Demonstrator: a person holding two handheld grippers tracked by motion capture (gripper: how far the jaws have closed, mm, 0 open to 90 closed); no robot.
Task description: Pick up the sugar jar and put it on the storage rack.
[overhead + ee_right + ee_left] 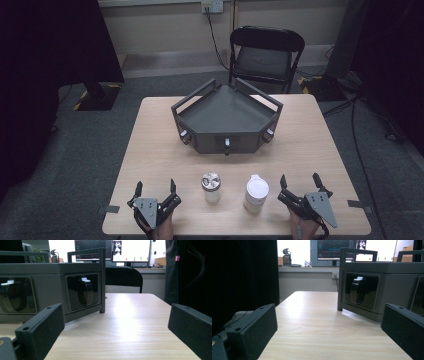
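jars (211, 187) stand between left tool (155, 187) and right tool (298, 180).

Jar (211, 187) left of cup (256, 194); tray (227, 117) behind.

Dim room, dark corners; bright monitor (131, 250) glare on table (130, 322).

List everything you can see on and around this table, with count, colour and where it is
Jar: one, clear with a metallic lid, near edge, left of centre.
Cup: one, white with a white lid, right of the jar.
Tray unit: one, dark grey, three knobs, far half of the table.
Table: one, light wood.
Chair: one, black, behind the table.
Left gripper: one, black, open, near left corner.
Right gripper: one, black, open, near right corner.
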